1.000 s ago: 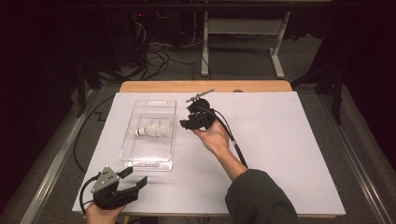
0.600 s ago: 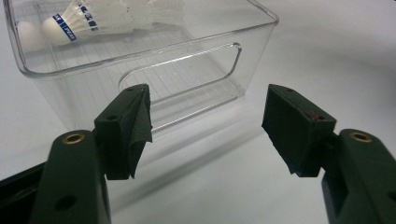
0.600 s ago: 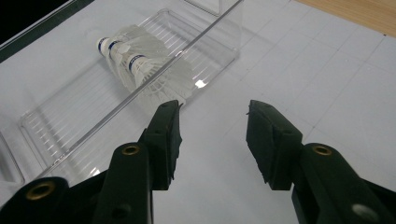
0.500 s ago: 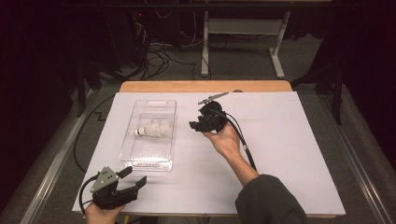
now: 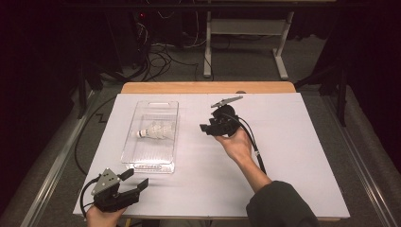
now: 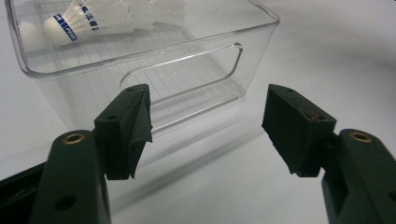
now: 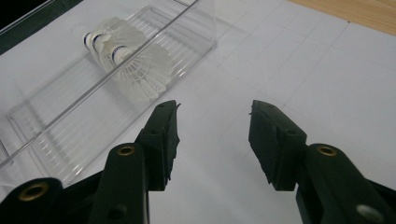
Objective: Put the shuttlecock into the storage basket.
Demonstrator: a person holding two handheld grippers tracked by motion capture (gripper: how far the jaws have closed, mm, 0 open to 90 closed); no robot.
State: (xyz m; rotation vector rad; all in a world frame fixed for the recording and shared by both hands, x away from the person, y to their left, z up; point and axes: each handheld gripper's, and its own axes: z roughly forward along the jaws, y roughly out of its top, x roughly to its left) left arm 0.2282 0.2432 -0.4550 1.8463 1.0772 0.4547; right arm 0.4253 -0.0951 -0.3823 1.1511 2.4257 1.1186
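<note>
Hovering right gripper point(image 5: 206, 128) beside the clear bin point(image 5: 152, 163), fingers apart; left gripper point(image 5: 135, 179) likewise spread

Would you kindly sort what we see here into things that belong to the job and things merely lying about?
Belonging to the job:
- shuttlecocks
- clear plastic bin
- left gripper, open
- right gripper, open

Just lying about:
- white table cover
- cables on the floor
- white desk frame

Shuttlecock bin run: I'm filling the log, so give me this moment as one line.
right gripper: open, empty, beside clear bin | left gripper: open, near bin's front end | shuttlecocks: lying in bin
</note>
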